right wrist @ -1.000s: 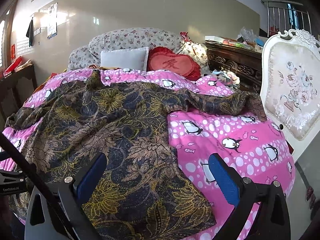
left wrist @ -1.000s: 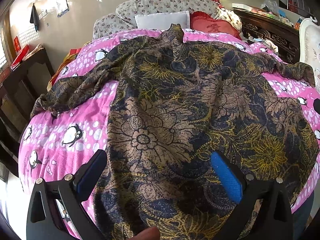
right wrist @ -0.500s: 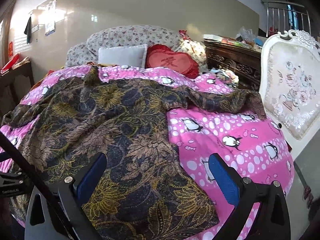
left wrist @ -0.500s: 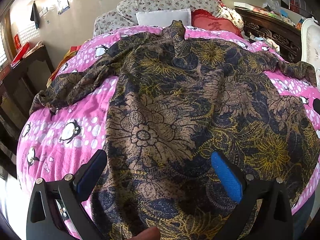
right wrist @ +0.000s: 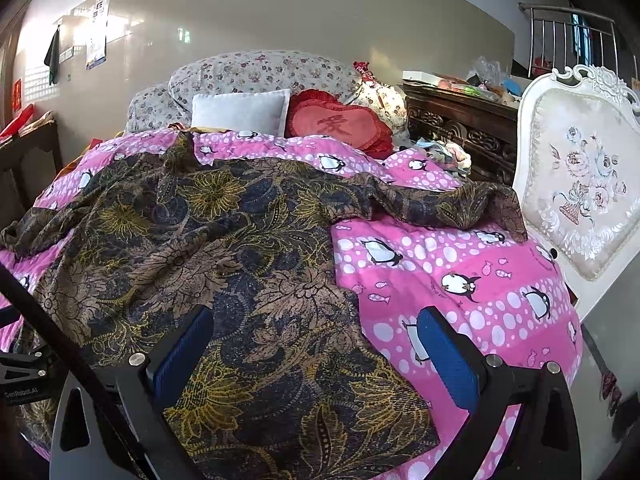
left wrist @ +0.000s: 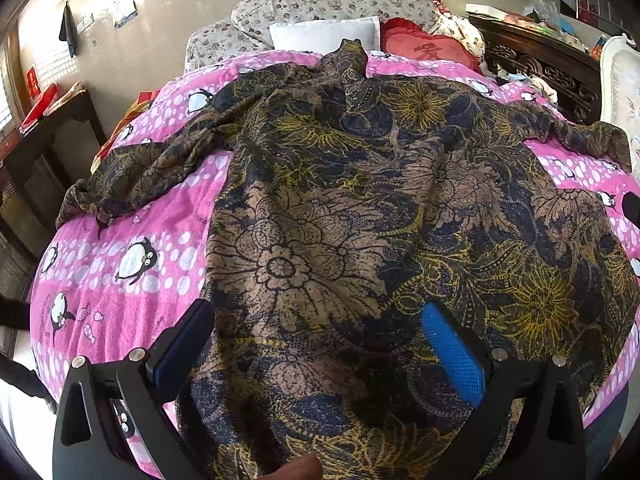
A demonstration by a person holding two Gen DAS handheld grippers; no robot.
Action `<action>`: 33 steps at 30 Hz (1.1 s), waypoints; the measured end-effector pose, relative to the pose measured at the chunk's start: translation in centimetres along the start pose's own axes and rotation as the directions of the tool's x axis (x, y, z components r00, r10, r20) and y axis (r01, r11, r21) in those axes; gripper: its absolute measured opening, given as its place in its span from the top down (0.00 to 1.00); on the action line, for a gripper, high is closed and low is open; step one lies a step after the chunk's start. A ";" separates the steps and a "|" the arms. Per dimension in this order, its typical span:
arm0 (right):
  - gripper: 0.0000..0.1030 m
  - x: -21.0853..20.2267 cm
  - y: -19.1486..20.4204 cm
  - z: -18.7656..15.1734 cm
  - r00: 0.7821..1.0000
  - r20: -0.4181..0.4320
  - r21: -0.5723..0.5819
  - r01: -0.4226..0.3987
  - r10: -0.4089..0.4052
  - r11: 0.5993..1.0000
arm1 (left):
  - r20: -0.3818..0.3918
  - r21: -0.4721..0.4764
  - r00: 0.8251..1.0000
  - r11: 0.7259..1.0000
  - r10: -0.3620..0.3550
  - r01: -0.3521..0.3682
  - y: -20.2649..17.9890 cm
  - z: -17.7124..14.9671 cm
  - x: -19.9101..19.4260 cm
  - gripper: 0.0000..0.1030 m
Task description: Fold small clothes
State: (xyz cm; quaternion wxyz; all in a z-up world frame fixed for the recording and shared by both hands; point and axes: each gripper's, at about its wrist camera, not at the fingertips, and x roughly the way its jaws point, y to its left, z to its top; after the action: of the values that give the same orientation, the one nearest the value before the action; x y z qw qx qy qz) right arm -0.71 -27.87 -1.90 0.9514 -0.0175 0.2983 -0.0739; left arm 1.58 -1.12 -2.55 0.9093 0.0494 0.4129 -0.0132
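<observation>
Now the floral garment (left wrist: pixel 360 208) sprawls across the pink penguin blanket (left wrist: pixel 132 240), its near hem cut off at frame bottom. Left gripper (left wrist: pixel 316 344) and right gripper (right wrist: pixel 312 344) both gape wide, gripping nothing.

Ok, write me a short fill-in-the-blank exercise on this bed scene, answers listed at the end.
1. The floral garment lies spread on a pink blanket printed with ____.
2. Both the left gripper and the right gripper are ____, gripping nothing.
3. The heart-shaped cushion by the white pillow is coloured ____.

Missing words: penguins; open; red
</observation>
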 end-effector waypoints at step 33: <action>0.00 0.1 0.5 0.0 1.000 -0.005 0.000 -0.025 0.025 1.000 | -0.001 -0.008 1.000 1.000 -0.011 0.011 0.0 -0.1 0.0 0.00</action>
State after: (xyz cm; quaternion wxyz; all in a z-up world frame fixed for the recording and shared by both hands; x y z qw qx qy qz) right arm -0.52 -27.41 -1.98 0.9515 -0.0137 0.3011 -0.0620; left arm 1.51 -1.15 -2.60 0.9093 0.0435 0.4136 -0.0167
